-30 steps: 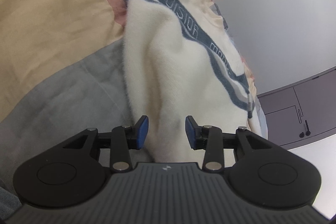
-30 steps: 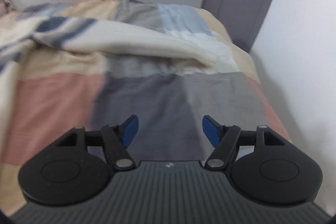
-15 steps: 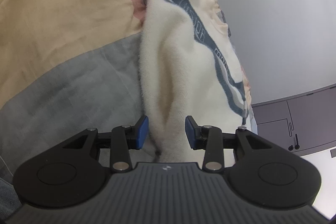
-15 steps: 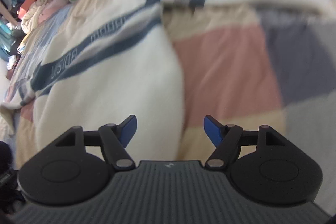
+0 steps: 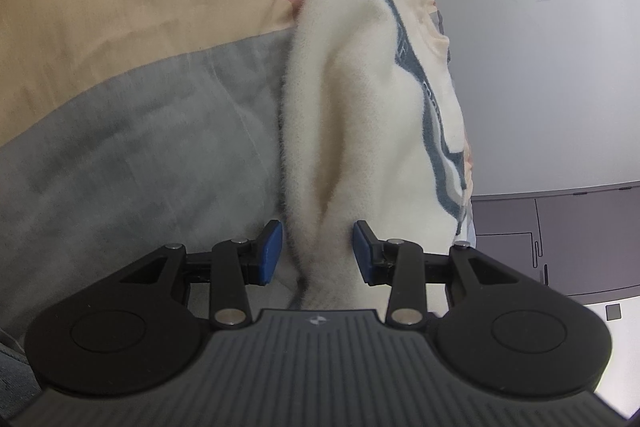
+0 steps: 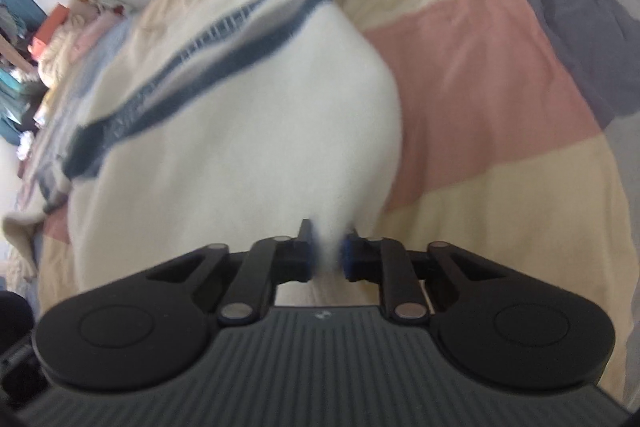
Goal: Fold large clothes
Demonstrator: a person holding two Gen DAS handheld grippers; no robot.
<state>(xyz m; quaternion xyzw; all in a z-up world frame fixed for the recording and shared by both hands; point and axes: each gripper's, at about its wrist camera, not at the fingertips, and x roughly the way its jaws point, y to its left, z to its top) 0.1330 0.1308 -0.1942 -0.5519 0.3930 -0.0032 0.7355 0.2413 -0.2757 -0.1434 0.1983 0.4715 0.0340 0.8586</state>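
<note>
**Fold barely begun: one hem corner gripped, the other not yet**

Your left claw [image 5: 316,247] stands spread, its blue pads on either side of a bunched ridge of the cream fleece [image 5: 360,115]. The left pad [image 5: 269,251] sits clear of the cloth; whether the right pad touches it cannot be told. So on this side you straddle the edge but hold nothing. The fleece runs away from this claw in a long rumpled strip over the grey and tan patches of the bed [image 5: 120,131], close to the bed's edge by the wall, its dark blue band twisting along the top.

Your right claw [image 6: 326,255] is nearly pressed together, pinching a thin fold of the fleece [image 6: 248,131] between its pads. This view is blurred, so the depth of the bite is hard to judge. Beyond the claw the garment spreads broad across the bed [image 6: 500,75], and a sleeve or far part lies over the patchwork toward the far edge.

By the look of it, no fold is made yet: the garment lies loose and creased, not squared. What is left, I judge, is nearly everything: close the left claw on its ridge, draw the edge taut between both claws, lay it flat, then make the folds. The fleece looks thick and soft, so a shallow pinch may slip.
</note>
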